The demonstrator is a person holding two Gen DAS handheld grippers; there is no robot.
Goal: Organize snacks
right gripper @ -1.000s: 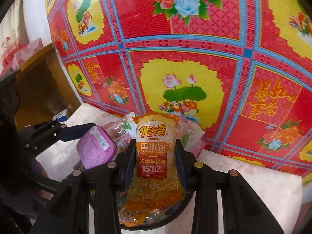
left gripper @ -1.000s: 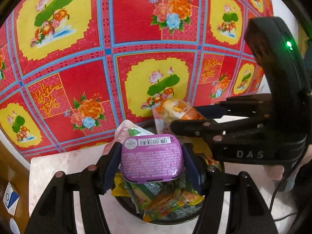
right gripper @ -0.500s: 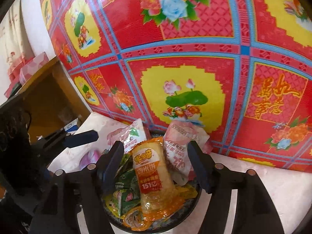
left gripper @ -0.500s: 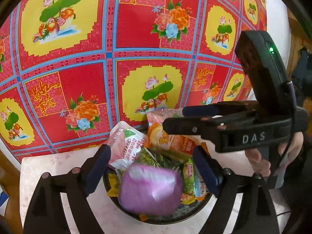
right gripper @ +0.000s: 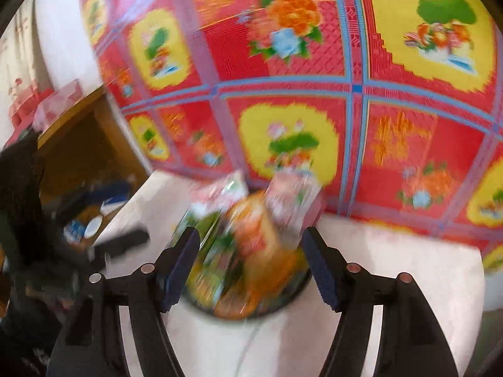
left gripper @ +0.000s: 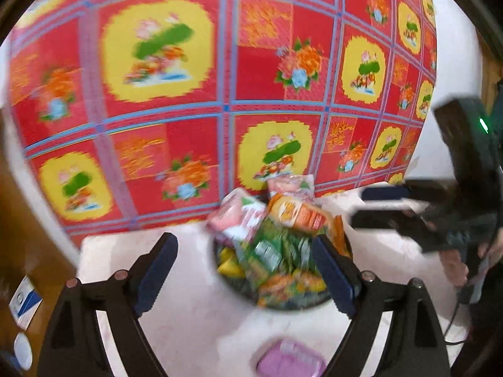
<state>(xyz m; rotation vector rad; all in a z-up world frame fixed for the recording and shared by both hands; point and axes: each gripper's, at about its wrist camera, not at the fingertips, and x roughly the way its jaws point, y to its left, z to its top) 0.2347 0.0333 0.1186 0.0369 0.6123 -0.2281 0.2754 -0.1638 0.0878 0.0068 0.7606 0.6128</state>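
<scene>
A dark bowl heaped with snack packets stands on the white table top; it also shows, blurred, in the right wrist view. An orange rice-cracker pack lies on the heap. A purple tin lies on the table in front of the bowl, near the bottom edge of the left wrist view. My left gripper is open and empty, pulled back from the bowl. My right gripper is open and empty just before the bowl; it also shows at the right of the left wrist view.
A red and yellow flowered cloth hangs behind the table. A wooden cabinet stands to the left, with a blue and white box low beside it. Both views are motion-blurred.
Both grippers opened and drew back from the bowl. The orange pack dropped onto the heap. The purple tin left the left gripper and now lies on the table in front of the bowl.
</scene>
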